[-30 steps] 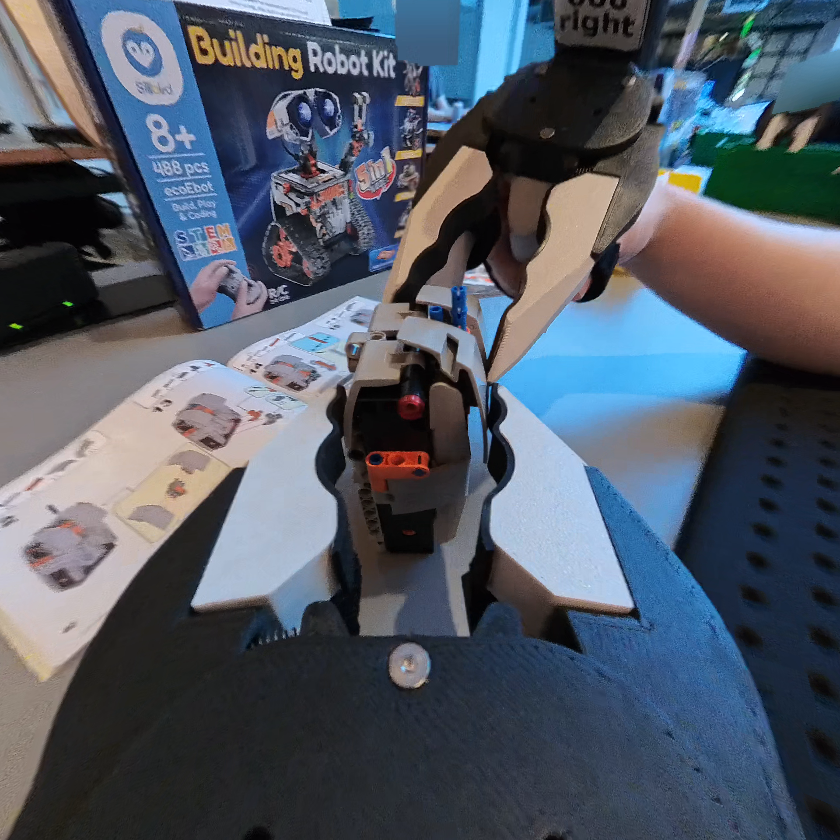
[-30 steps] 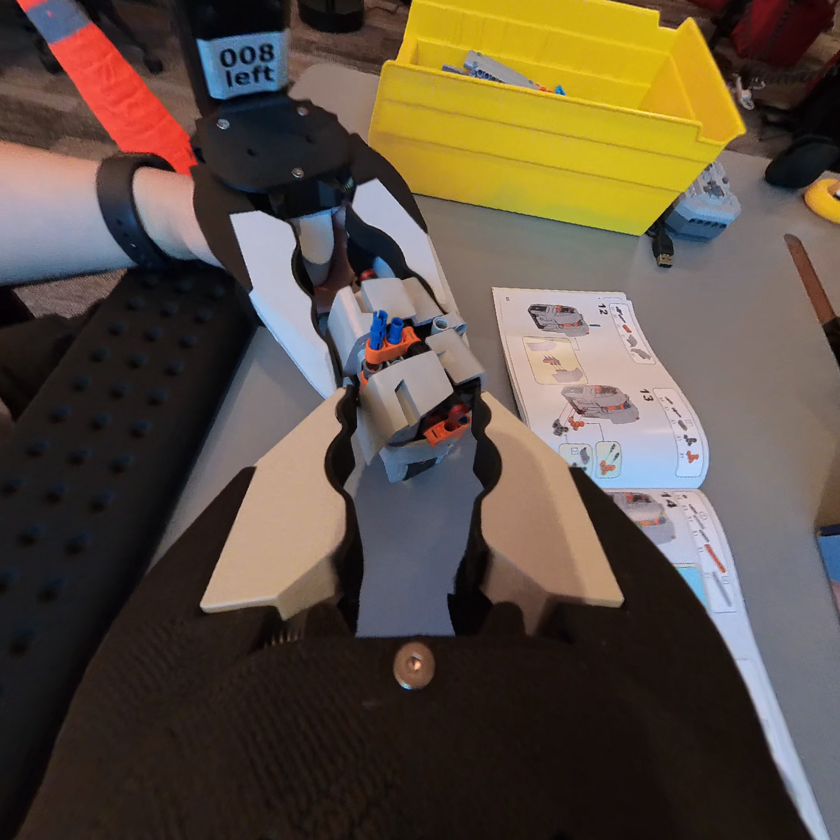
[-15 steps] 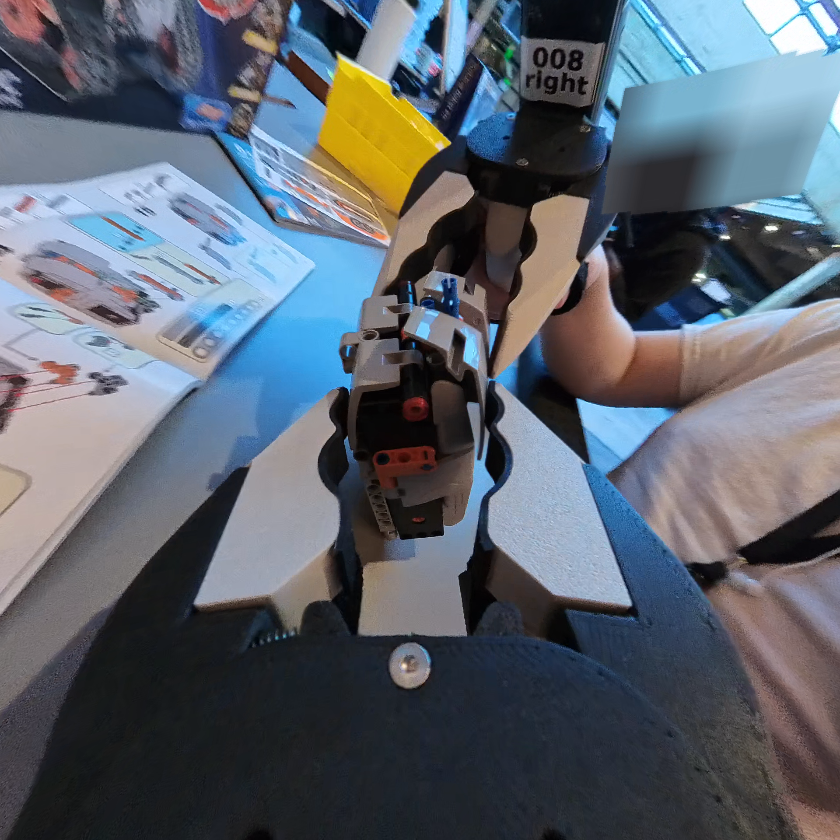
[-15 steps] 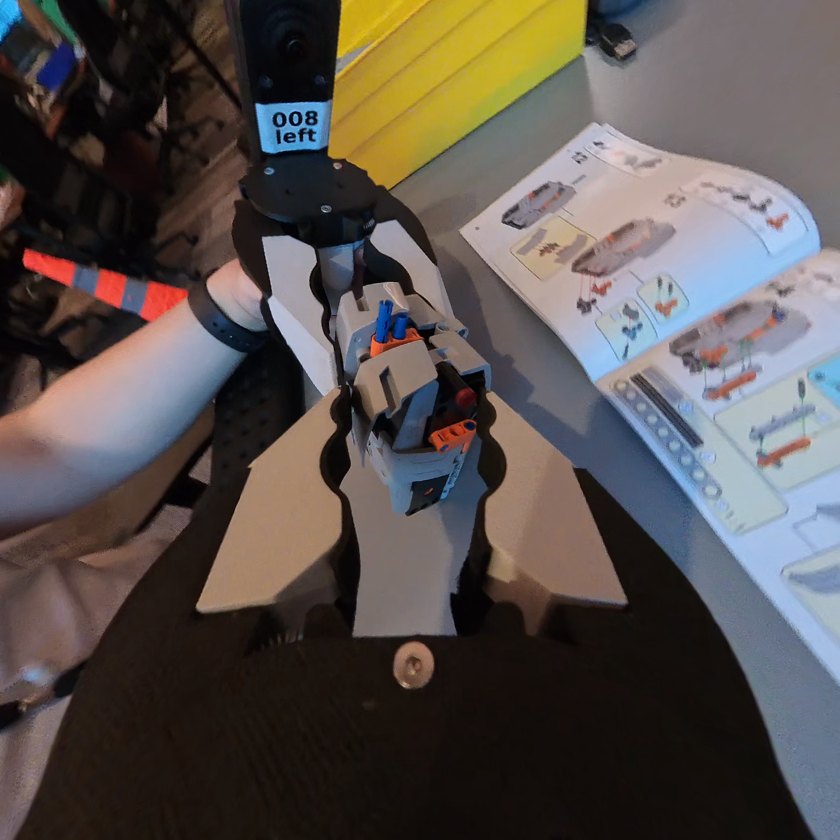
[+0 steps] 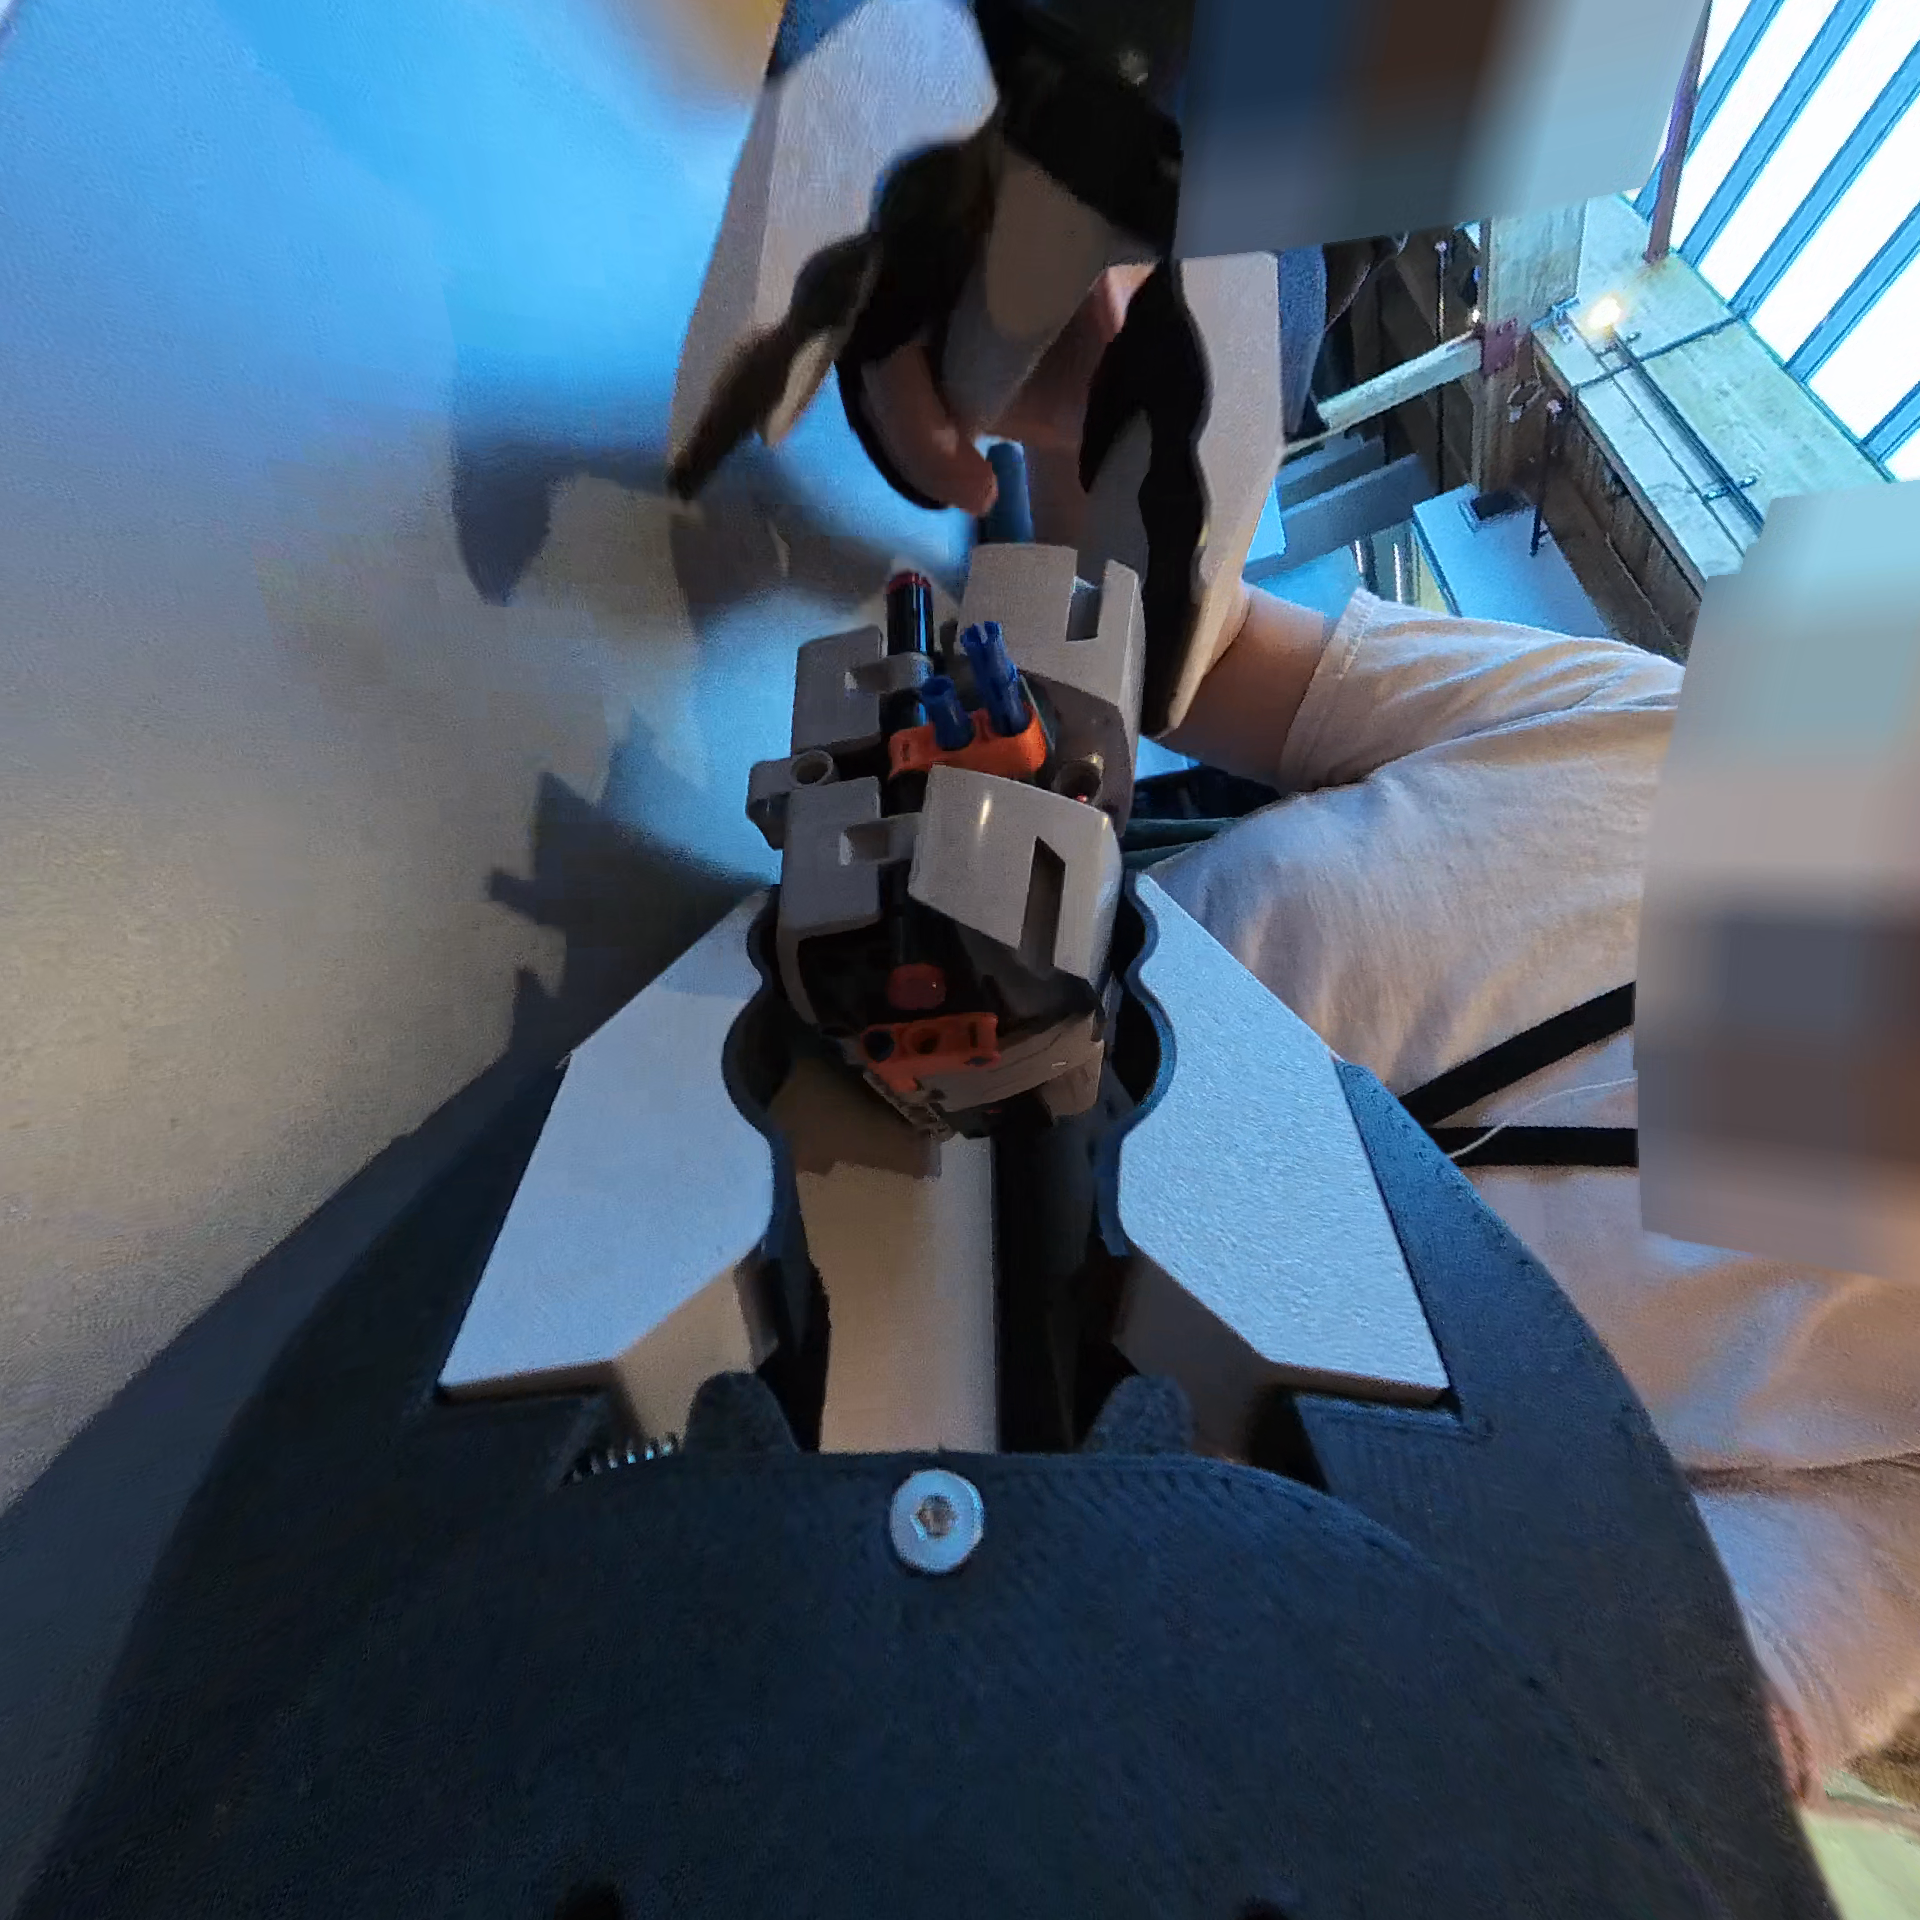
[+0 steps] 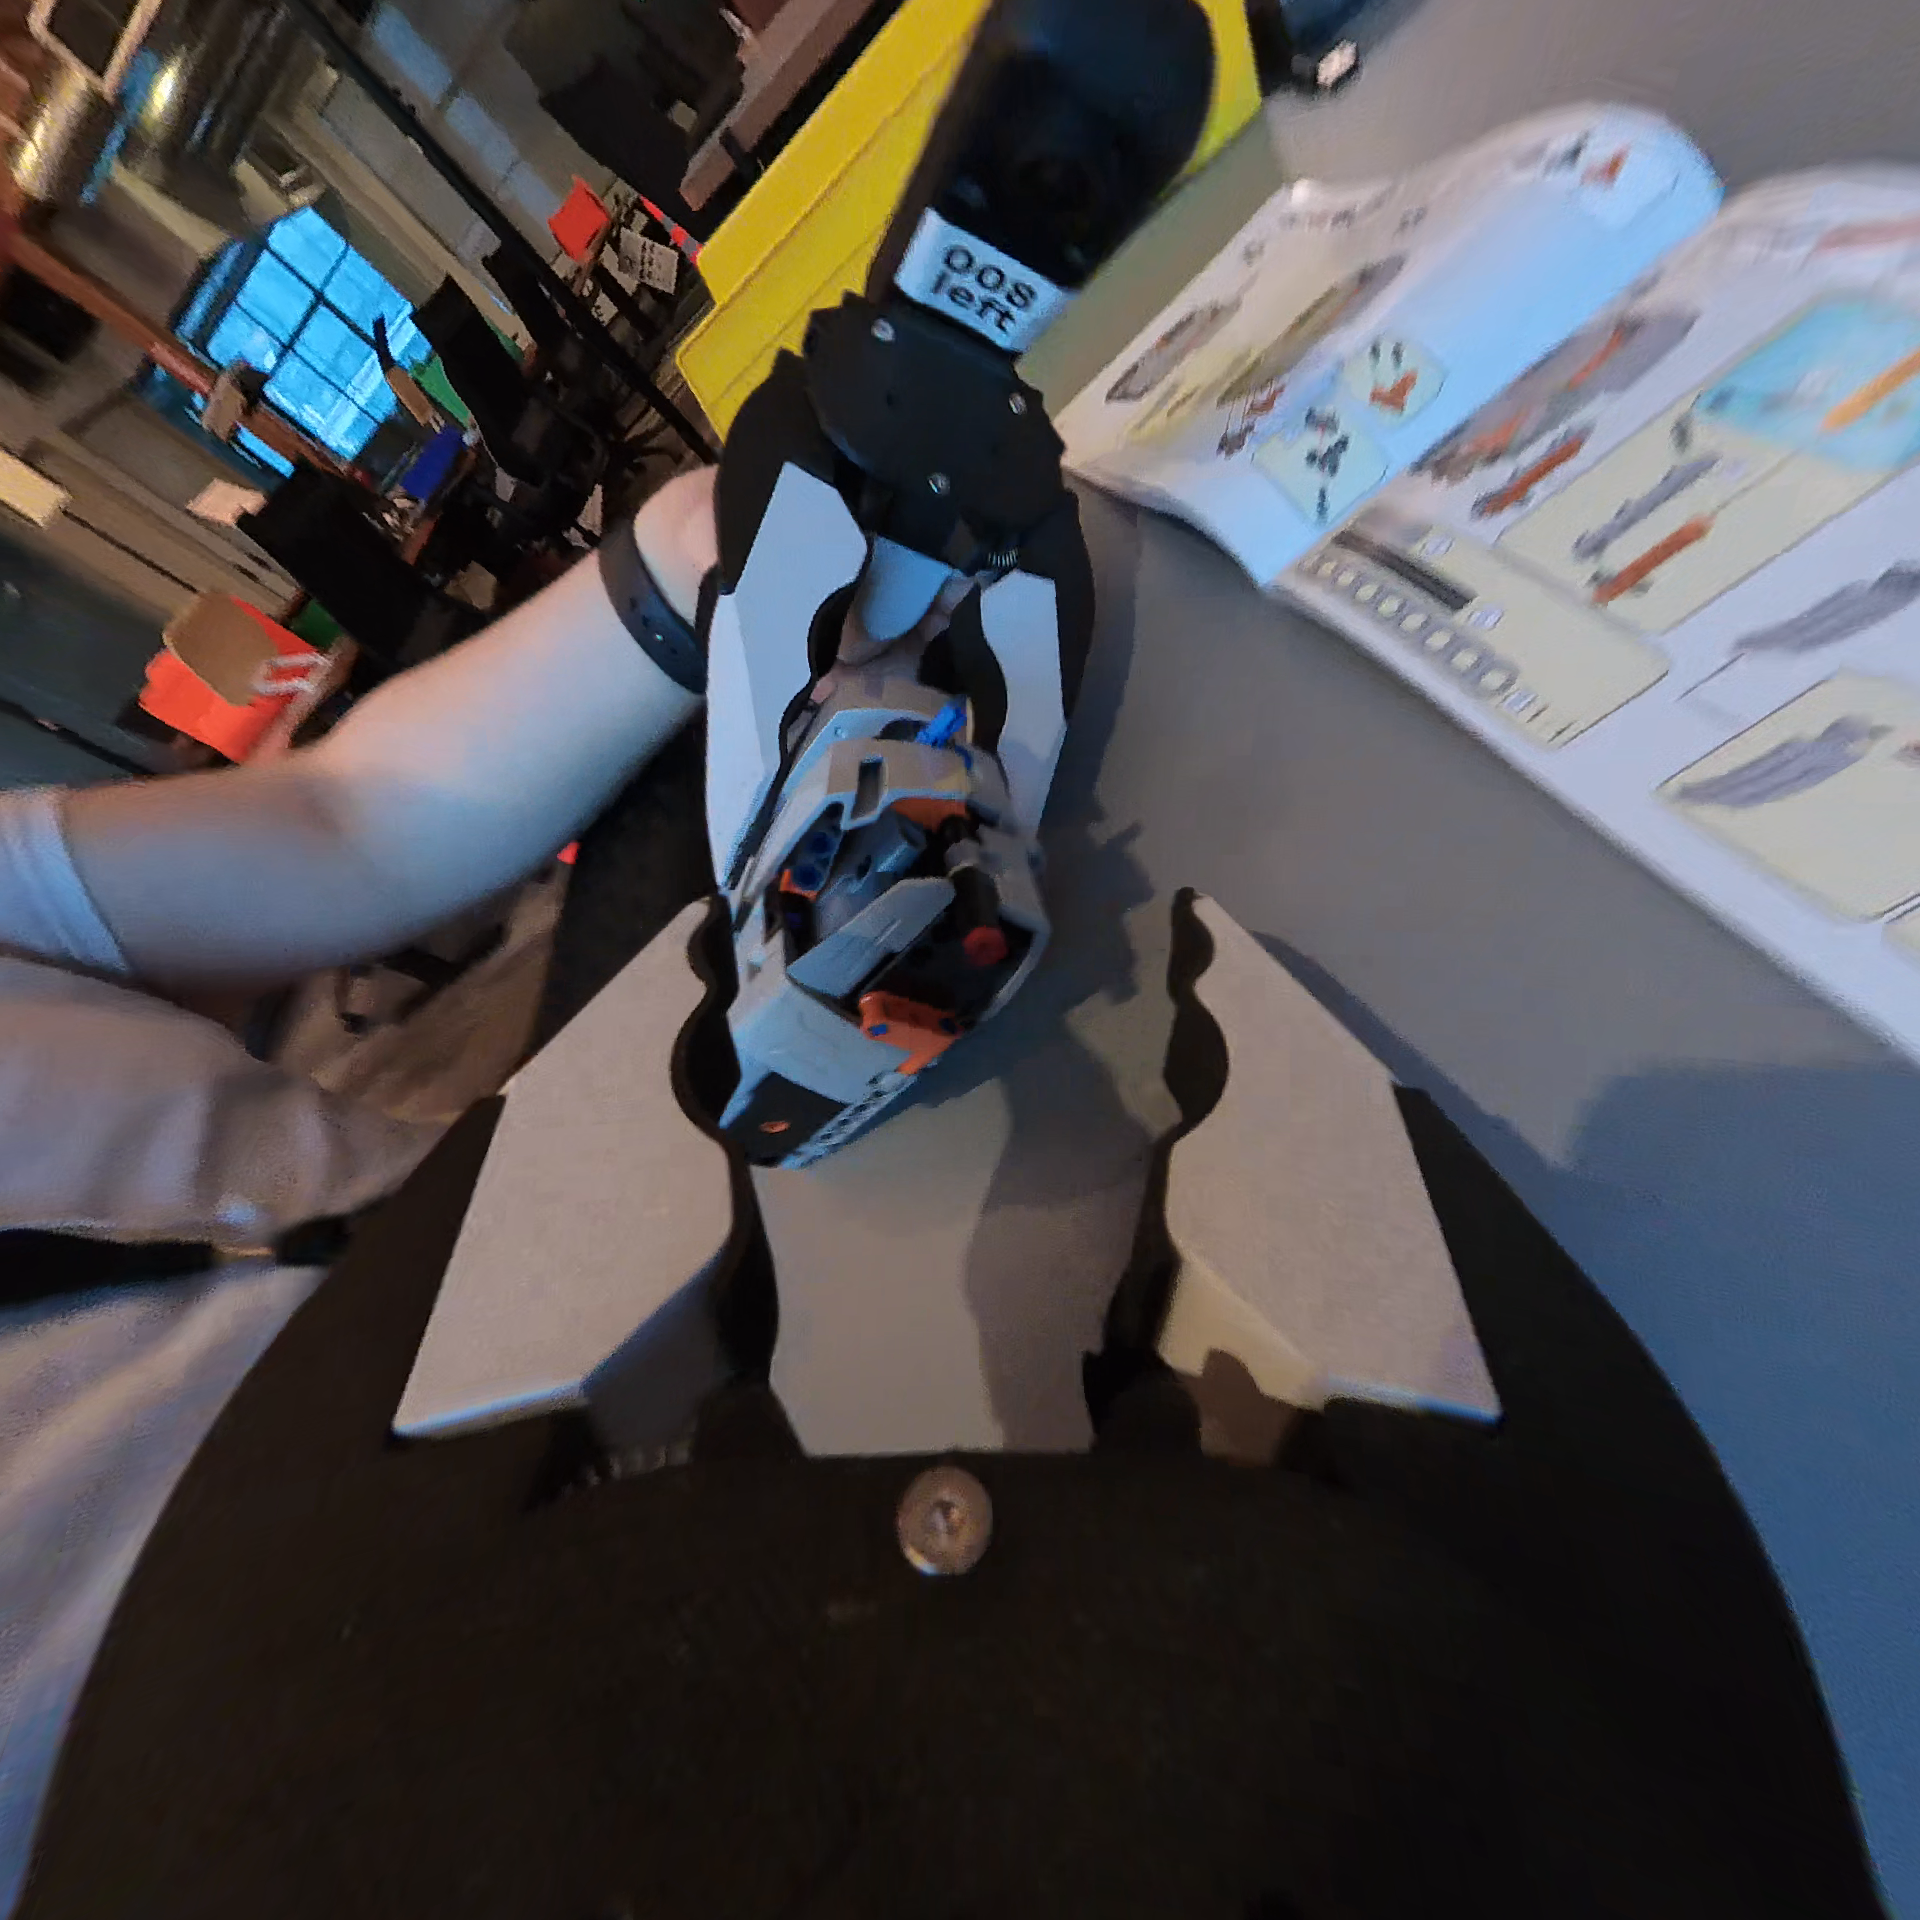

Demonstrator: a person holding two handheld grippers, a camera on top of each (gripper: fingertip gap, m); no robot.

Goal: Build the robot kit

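Observation:
A small brick assembly (image 5: 935, 883) of grey panels with orange and blue pins is held in the air above the grey table (image 6: 1351, 935). My left gripper (image 5: 940, 920) is shut on its lower, dark end. In the right wrist view the assembly (image 6: 883, 935) sits between the left gripper's fingers (image 6: 758, 644). My right gripper (image 6: 951, 909) is open around the assembly's other end. The assembly lies close to its left finger and a wide gap is on the right side. In the left wrist view, the right gripper's fingers (image 5: 1216, 436) spread above the assembly.
An open instruction booklet (image 6: 1507, 468) lies on the table to the right. A yellow bin (image 6: 831, 208) stands behind it. A person's forearm (image 6: 416, 790) and light shirt (image 5: 1455, 883) are close on one side. The picture is blurred by motion. The left gripper's tips are roughly 5 cm from the right gripper's.
The right gripper, closed about the assembly half a second ago, has opened. Both grippers and the assembly have swung round toward the person, and the kit box has left view.

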